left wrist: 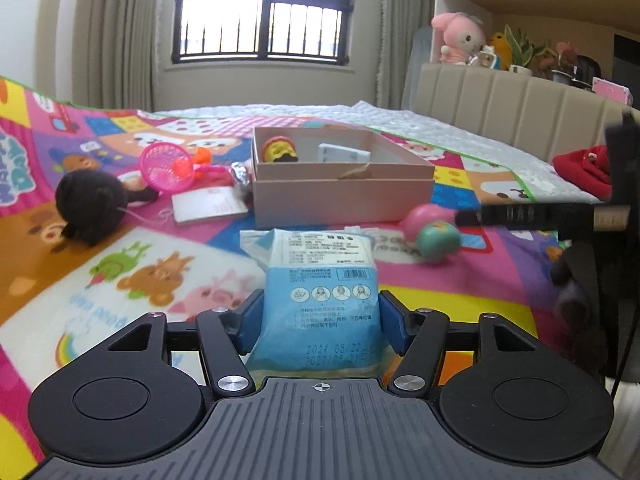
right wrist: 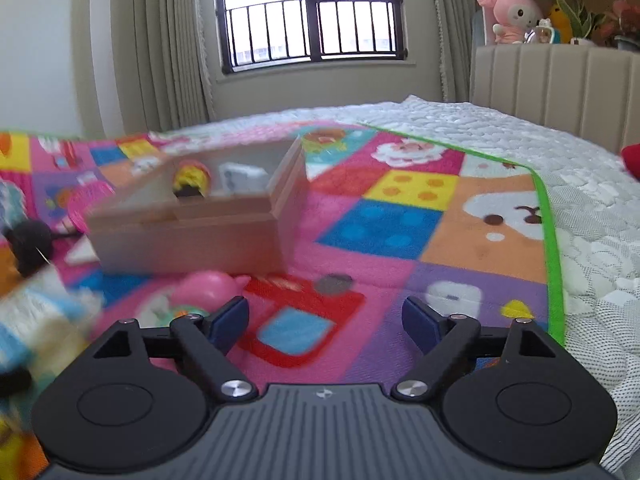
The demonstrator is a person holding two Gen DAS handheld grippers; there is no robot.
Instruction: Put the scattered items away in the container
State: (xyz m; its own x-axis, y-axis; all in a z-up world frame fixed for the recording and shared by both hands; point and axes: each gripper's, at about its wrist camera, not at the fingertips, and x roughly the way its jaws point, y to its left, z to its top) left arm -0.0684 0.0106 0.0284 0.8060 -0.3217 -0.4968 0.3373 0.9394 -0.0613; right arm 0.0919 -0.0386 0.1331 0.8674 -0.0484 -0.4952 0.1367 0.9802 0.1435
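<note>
Left gripper (left wrist: 319,322) clamps the pack (left wrist: 318,280); the box (left wrist: 344,194) lies straight ahead. Right gripper (right wrist: 326,320) gapes wide, toy (right wrist: 200,294) at its left.

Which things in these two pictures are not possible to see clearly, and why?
- Blue packet, left wrist view: bottom hidden behind the left claw.
- Box, right wrist view: motion blur; contents unclear.
- Pink toy, right wrist view: blurred, partly behind a finger of the right claw.
- Packet print: too small.

Grippers, two
Left gripper (left wrist: 319,320): fingers closed on something. Right gripper (right wrist: 326,320): fingers spread wide, gripping nothing.
</note>
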